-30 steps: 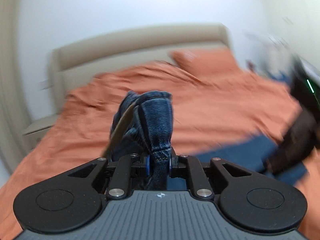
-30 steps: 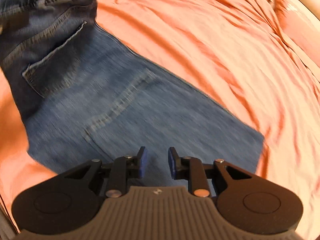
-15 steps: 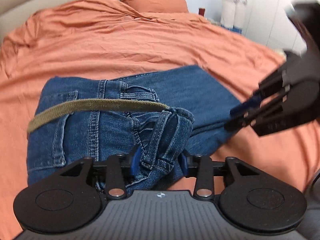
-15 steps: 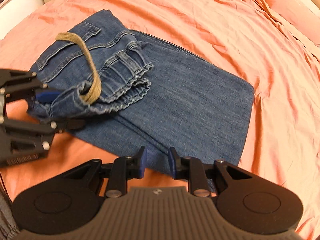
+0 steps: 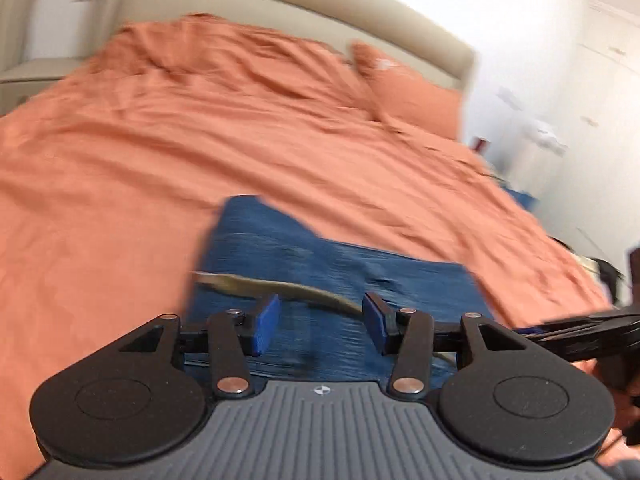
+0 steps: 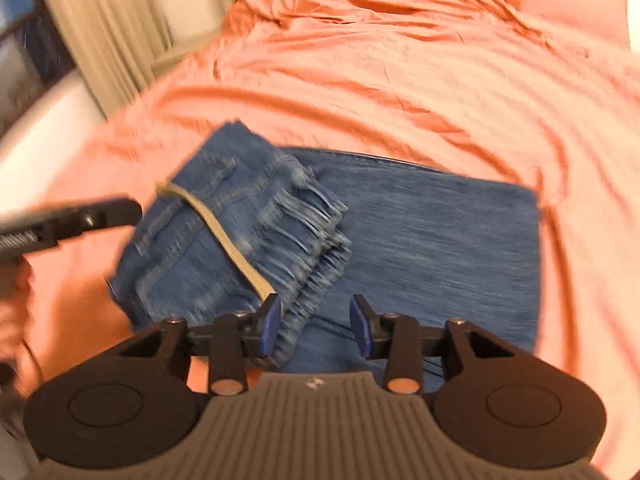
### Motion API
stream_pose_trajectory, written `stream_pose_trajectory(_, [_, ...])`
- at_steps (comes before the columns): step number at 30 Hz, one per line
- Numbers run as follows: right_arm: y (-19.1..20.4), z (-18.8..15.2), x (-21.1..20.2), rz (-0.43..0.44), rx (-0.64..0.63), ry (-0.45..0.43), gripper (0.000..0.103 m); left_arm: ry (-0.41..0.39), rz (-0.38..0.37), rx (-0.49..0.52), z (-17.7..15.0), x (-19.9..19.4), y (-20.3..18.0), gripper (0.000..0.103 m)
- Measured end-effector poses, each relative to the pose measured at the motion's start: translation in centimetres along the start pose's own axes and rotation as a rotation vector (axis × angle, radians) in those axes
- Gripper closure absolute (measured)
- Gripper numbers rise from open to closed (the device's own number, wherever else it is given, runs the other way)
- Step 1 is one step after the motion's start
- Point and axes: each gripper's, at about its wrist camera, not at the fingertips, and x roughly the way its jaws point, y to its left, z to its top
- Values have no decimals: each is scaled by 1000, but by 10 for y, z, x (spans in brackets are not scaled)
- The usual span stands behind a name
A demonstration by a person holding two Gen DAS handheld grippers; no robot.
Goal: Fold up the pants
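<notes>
With both our left gripper (image 5: 319,322) and right gripper (image 6: 315,322) wide open and empty above the folded jeans (image 6: 420,236) on the bed (image 6: 400,80), the fold looks finished; next we likely straighten the bunched waistband (image 6: 304,240).

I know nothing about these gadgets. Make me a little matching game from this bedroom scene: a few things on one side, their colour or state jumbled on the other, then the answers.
Things:
1. jeans
2. belt strap
3. bedsheet
4. left gripper

Descriptions:
A. orange and wrinkled
B. open, holding nothing
C. blue denim, folded on the bed
D. tan, lying across the waistband

Right pairs: 1-C, 2-D, 3-A, 4-B
</notes>
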Motion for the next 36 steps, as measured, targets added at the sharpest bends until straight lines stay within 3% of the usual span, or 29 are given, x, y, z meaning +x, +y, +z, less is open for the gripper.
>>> stream_pose_trajectory(4, [-22,11,27,97,198,-22,58,12,57,-26,2,16,12,48])
stream_pose_trajectory(10, [-59,15,72,231,476,8,52,20,68,-35,3,31,25,48])
stream_pose_trajectory(17, [-80,15,110,316,620,39,49,8,76,-37,4,44,32,48])
stream_pose_trajectory(18, [-80,15,112,317,618,37,57,3,75,-44,4,44,33,48])
stream_pose_trajectory(20, [-78,18,112,320,593,38,69,-6,76,-59,5,44,35,48])
stream_pose_trajectory(21, [-74,21,107,321,570,27,83,-9,80,-65,6,44,36,48])
stream_pose_trajectory(24, [-51,39,85,260,401,-25,91,-33,92,-80,8,39,39,48])
stream_pose_trajectory(28, [-2,75,42,171,146,-113,94,-113,109,-119,12,20,45,48])
stream_pose_trajectory(33, [48,125,-12,149,-8,-182,95,-176,104,-204,20,1,63,48])
stream_pose_trajectory(36, [68,153,-44,108,-70,-228,95,-170,96,-244,21,4,72,49])
